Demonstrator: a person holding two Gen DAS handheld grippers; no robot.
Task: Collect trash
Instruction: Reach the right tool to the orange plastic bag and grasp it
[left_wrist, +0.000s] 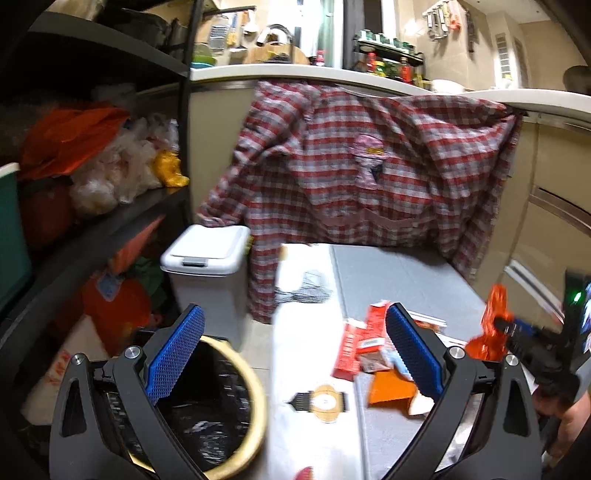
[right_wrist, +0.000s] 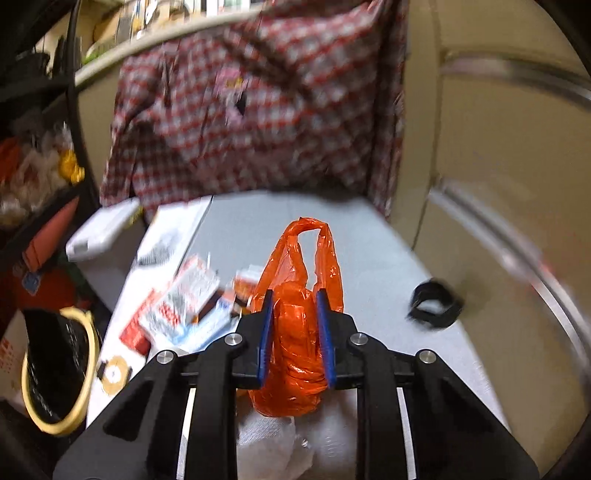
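The left tool (left_wrist: 295, 350) has its blue pads spread wide apart, gripping nothing, above the table's (left_wrist: 399, 273) left edge. Below it to the left stands a bin (left_wrist: 236, 417) with a yellow rim and black liner. Red and white cartons (left_wrist: 364, 345) lie scattered on the table between its fingers. Further right, the right tool (right_wrist: 294, 332) is clamped on a crumpled orange plastic bag (right_wrist: 295, 354), handles up, above the table. A black band (right_wrist: 436, 303) lies to its right.
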